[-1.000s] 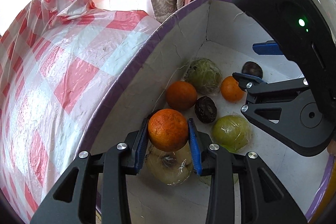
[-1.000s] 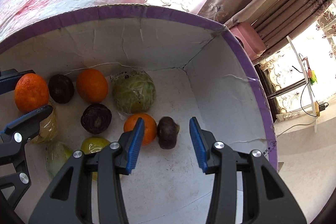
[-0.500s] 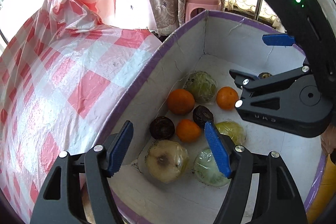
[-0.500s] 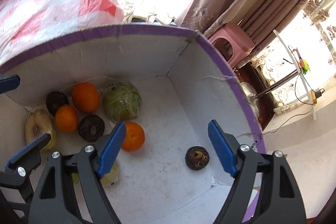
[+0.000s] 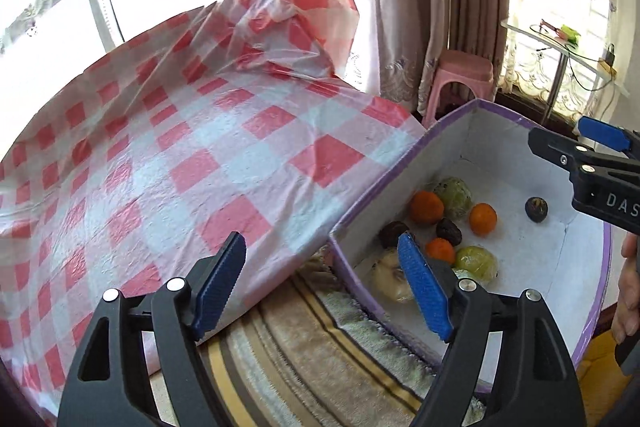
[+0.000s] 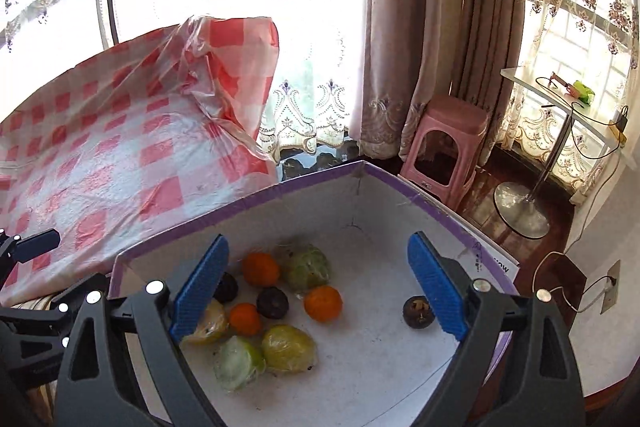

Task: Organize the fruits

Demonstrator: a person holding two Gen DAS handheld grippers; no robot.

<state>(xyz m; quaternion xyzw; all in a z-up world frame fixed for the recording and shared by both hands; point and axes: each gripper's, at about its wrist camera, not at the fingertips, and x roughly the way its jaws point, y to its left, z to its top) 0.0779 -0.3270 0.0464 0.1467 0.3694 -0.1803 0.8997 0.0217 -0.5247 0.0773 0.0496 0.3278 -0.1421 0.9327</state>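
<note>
Lace curtains point(image 6: 312, 107) and brown drapes hang before bright windows, with one pink stool point(image 6: 448, 143) below them and one red-and-white checked plastic cloth point(image 5: 180, 155) spread to the left. One white box with a purple rim point(image 6: 248, 205) holds all the fruit. Counted in the right wrist view: three oranges point(image 6: 323, 303), four dark round fruits, one of them point(image 6: 418, 312) alone near the box's right wall, and four plastic-wrapped green or yellowish fruits point(image 6: 289, 348) grouped with the rest toward the box's left wall. On the box's right rim a few printed letters show but are too small to read; the other gripper's body in the left wrist view bears "DAS", cut off by the edge. The left gripper point(image 5: 320, 287) has just been opening and hangs empty above the box's near left corner, its jaws apart, nothing between them. The right gripper point(image 6: 318, 287) has likewise been opening; its jaws stand wide and empty above the box, the fruit lying below and beyond them.
</note>
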